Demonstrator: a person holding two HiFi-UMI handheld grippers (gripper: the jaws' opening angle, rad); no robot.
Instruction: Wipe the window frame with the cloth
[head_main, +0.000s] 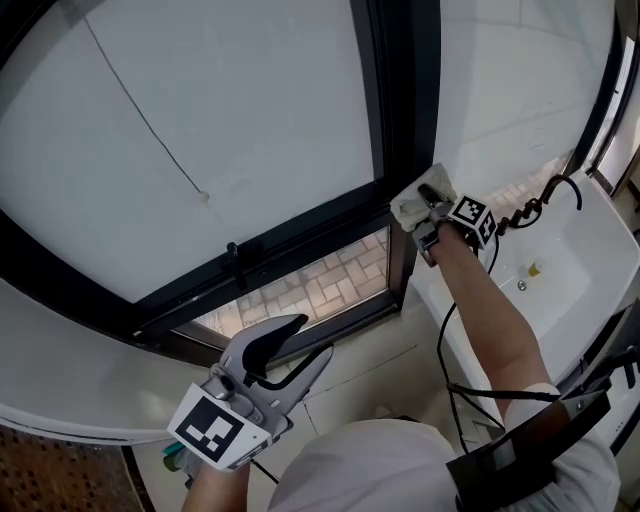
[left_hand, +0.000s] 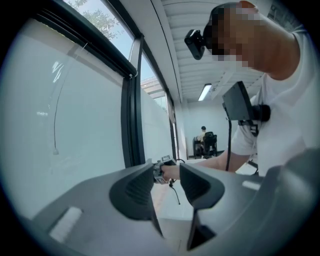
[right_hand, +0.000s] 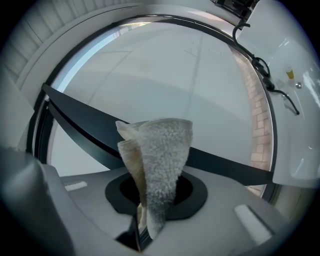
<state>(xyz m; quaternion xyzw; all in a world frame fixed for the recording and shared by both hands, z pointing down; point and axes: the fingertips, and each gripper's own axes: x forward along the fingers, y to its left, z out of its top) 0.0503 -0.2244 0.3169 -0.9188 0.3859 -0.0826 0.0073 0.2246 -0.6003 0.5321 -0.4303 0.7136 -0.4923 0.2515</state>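
The black window frame (head_main: 400, 110) has an upright post that meets a slanting lower rail (head_main: 280, 245). My right gripper (head_main: 428, 196) is shut on a white terry cloth (head_main: 410, 208) and holds it against the post just above the rail. In the right gripper view the folded cloth (right_hand: 161, 160) stands up from the shut jaws of the right gripper (right_hand: 150, 202), with the dark frame bar (right_hand: 90, 122) right behind it. My left gripper (head_main: 292, 350) hangs low, away from the frame, open and empty. In its own view the left gripper (left_hand: 167, 189) looks along the window frame (left_hand: 131, 120).
A small latch (head_main: 233, 262) sits on the lower rail. A white sink counter (head_main: 575, 265) with a coiled black cable (head_main: 528, 211) lies to the right. Brick paving (head_main: 315, 285) shows through the lower pane. A person (left_hand: 202, 134) sits far down the room.
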